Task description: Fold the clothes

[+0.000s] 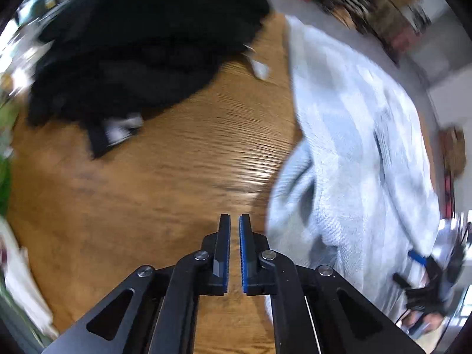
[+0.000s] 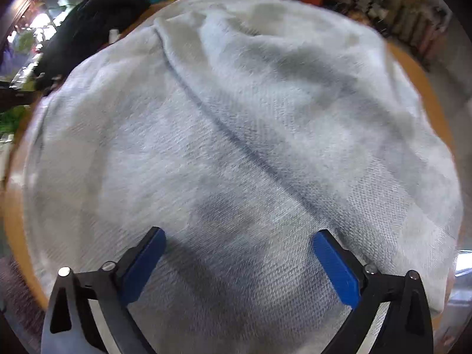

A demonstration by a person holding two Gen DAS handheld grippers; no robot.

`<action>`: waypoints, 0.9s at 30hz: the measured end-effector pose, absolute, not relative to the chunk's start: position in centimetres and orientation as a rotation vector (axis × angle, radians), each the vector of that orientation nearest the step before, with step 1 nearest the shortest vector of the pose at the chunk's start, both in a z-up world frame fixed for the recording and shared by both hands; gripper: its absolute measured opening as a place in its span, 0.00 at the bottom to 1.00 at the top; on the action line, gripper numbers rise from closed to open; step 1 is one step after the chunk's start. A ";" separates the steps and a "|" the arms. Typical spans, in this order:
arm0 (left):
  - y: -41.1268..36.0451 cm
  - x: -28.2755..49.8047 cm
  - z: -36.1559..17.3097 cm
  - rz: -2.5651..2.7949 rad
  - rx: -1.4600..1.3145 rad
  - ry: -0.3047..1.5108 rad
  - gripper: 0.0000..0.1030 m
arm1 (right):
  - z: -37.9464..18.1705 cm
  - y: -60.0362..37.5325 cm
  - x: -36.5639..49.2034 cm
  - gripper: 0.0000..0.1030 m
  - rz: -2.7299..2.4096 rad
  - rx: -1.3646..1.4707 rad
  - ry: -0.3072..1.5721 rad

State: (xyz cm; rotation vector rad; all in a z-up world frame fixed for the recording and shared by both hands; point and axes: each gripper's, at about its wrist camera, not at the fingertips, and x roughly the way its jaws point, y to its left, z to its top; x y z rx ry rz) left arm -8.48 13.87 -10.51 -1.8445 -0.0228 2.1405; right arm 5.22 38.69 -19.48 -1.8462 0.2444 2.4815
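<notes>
Garment: pale grey knitted sweater, spread on the round wooden table, right of the black clothes heap.
Handling: likely soft, limp, light; best pinched at an edge or hem.
Left gripper: jaws nearly together, empty, beside the sweater.
Right gripper: jaws wide apart above the sweater.

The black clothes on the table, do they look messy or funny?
Yes. The black clothes sit in a crumpled heap at the far side of the wooden table, not folded, with a white tag poking out. The grey sweater is spread flatter, though one long crease runs across it.
</notes>
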 end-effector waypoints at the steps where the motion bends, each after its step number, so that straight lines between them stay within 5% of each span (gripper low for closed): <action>1: 14.7 -8.6 -10.9 2.096 -1.839 -0.008 0.08 | -19.0 39.3 5.2 0.90 2.513 -1.873 0.322; 4: 17.0 -8.9 -11.4 2.051 -1.812 0.051 0.16 | -17.3 41.7 5.5 0.84 2.585 -1.869 0.533; 6: 18.3 -9.1 -11.9 2.024 -1.819 0.087 0.27 | -16.4 43.0 5.9 0.77 2.570 -1.825 0.510; 10: 20.1 -9.5 -12.5 2.022 -1.817 0.132 0.37 | -16.3 43.7 7.4 0.25 2.496 -1.766 0.425; 12: 20.5 -9.7 -12.6 2.034 -1.814 0.144 0.37 | -16.8 43.9 7.9 0.16 2.476 -1.775 0.445; 18: 21.2 -8.6 -12.8 2.048 -1.807 0.170 0.36 | -15.9 45.1 8.6 0.16 2.514 -1.719 0.466; 21: 21.5 -7.6 -12.3 2.080 -1.789 0.152 0.10 | -14.4 46.2 7.8 0.20 2.506 -1.652 0.393; 23: 21.9 -6.9 -11.8 2.114 -1.797 0.141 0.08 | -14.3 46.7 6.2 0.30 2.468 -1.637 0.340; 27: 22.4 -5.8 -10.7 2.184 -1.772 0.212 0.07 | -17.0 47.7 3.9 0.32 2.322 -1.744 0.288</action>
